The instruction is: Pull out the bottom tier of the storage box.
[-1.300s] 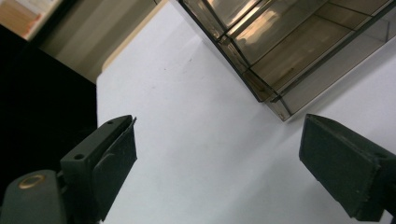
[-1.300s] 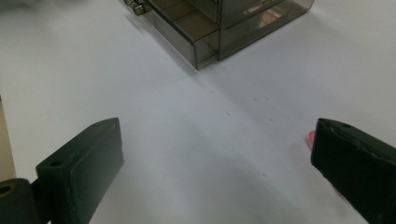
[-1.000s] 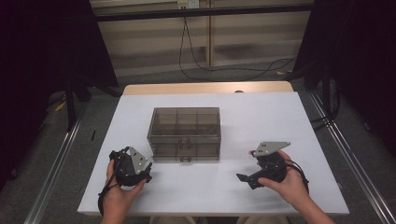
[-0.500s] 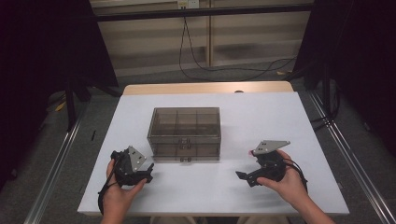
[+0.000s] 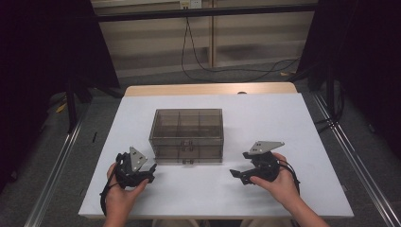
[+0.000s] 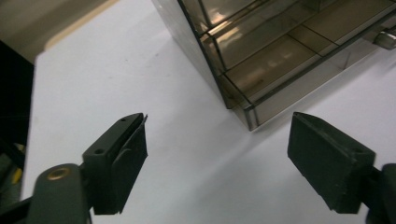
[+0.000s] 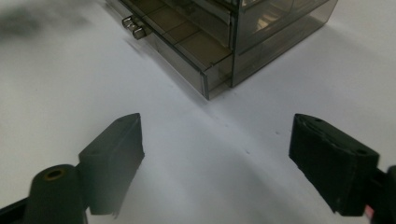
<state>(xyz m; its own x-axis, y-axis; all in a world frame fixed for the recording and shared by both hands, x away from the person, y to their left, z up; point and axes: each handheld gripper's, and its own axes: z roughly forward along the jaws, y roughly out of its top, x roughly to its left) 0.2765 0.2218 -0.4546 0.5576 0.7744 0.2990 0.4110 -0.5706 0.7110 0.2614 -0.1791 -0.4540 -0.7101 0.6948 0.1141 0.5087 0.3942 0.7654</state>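
Sitting near the middle of a white table (image 5: 293,123): a smoky see-through box (image 5: 187,135) with inner dividers and small metal handles (image 5: 187,146) on its front, facing the person.

Resting low over the table at the near left, just off the box's front left corner and apart from it: the left gripper (image 5: 152,174), held in the left hand (image 5: 122,194), grey three-cornered plate on top. Jaws standing wide apart, having just been closing a little, gripping nothing, bare table between them. Looking along those jaws in the left gripper view (image 6: 217,154), showing the box's near corner (image 6: 252,70) ahead and slightly right, not touching.

Resting at the near right, off the box's front right corner and also apart from it: the right gripper (image 5: 235,174), held in the right hand (image 5: 279,182), jaws pointing leftward across the table. Jaws likewise gaping wide, having just been narrowing slightly, holding nothing. Showing in the right gripper view (image 7: 217,154): the box's corner (image 7: 219,51) ahead, handles (image 7: 133,27) up at the left, white surface between the pads.

Trailing behind the table: a dark cable (image 5: 222,70) on the floor.
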